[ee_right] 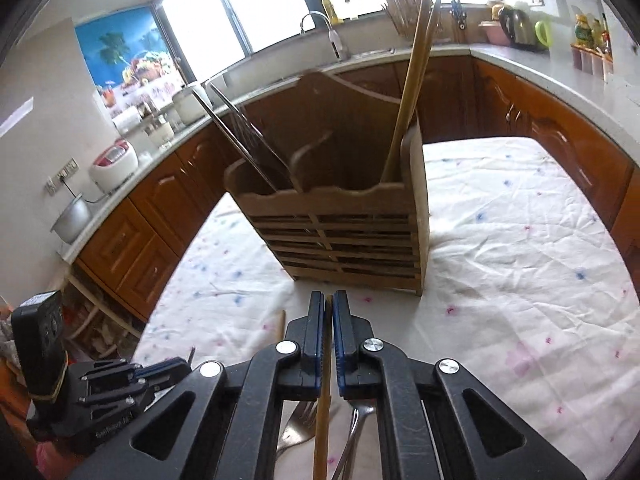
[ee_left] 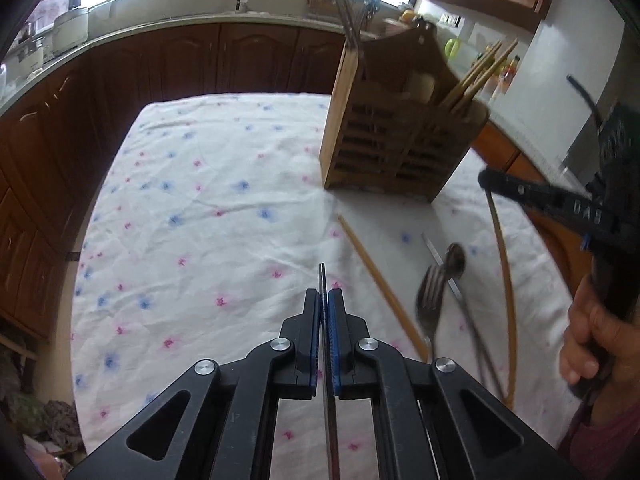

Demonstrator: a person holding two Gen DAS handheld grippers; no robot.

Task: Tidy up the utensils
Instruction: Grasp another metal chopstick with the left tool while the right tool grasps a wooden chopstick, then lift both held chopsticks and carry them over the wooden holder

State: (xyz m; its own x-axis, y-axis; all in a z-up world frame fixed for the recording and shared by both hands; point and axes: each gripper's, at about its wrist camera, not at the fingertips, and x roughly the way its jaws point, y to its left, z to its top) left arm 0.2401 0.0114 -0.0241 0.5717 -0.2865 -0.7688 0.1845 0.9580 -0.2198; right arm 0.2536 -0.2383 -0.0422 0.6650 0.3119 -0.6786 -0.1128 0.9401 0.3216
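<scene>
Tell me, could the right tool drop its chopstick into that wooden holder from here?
Probably yes. The right tool grips a wooden chopstick, and only bare tablecloth lies between it and the holder, whose chopstick compartment is open on top.

Bright daylight pours through the far windows (ee_right: 276, 4) above a pale countertop (ee_right: 532, 68). Brown wooden cabinets (ee_left: 188, 64) wrap the room. A white floral tablecloth (ee_left: 224, 208) covers the near table; 1 tropical poster (ee_right: 120, 52) hangs left.
</scene>
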